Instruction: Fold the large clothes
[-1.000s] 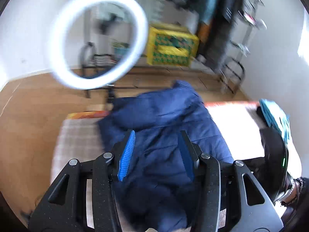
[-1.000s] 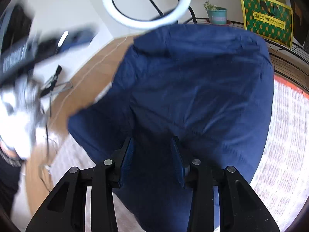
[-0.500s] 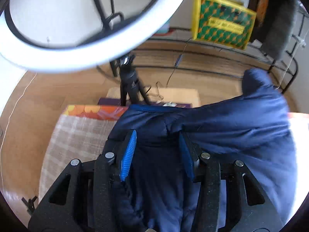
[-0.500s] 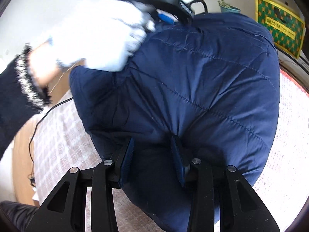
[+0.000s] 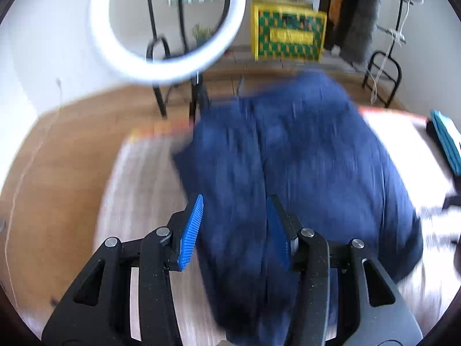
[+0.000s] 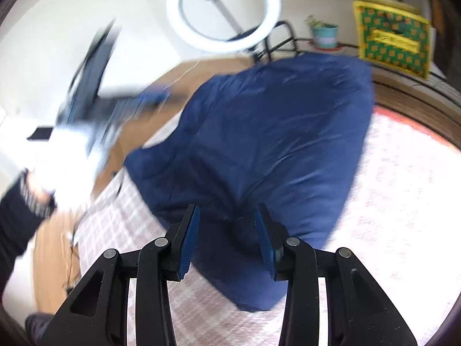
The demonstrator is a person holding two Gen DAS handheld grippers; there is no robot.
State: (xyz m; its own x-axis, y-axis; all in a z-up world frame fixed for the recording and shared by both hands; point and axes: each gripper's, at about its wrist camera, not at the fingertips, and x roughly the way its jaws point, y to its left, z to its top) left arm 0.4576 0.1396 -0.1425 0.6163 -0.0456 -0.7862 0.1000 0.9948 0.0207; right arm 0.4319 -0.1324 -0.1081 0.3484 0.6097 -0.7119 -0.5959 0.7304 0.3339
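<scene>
A dark blue padded jacket (image 6: 273, 132) lies bunched on a pale checked cover (image 6: 403, 201). My right gripper (image 6: 227, 239) is at its near edge. The pads press on a thick fold of the jacket, and creases run in toward them. My left gripper (image 5: 233, 230) hangs above the jacket (image 5: 302, 173) near its left edge. Its blue pads stand apart, and the fabric seen between them lies lower down. In the right wrist view that gripper is a blur off the jacket's left side, carried by a white-gloved hand (image 6: 69, 155).
A ring light (image 5: 167, 26) on a stand rises just past the cover's far edge. Behind it stand a yellow and green crate (image 5: 288, 34), a potted plant (image 6: 325, 36) and a black clothes rack (image 5: 383, 80). A teal object (image 5: 446, 141) lies at the cover's right edge. Wooden floor surrounds the cover.
The left gripper and its gloved hand have come off the jacket's collar end and swung away to the left. The right gripper keeps its hold on the jacket's near edge.
</scene>
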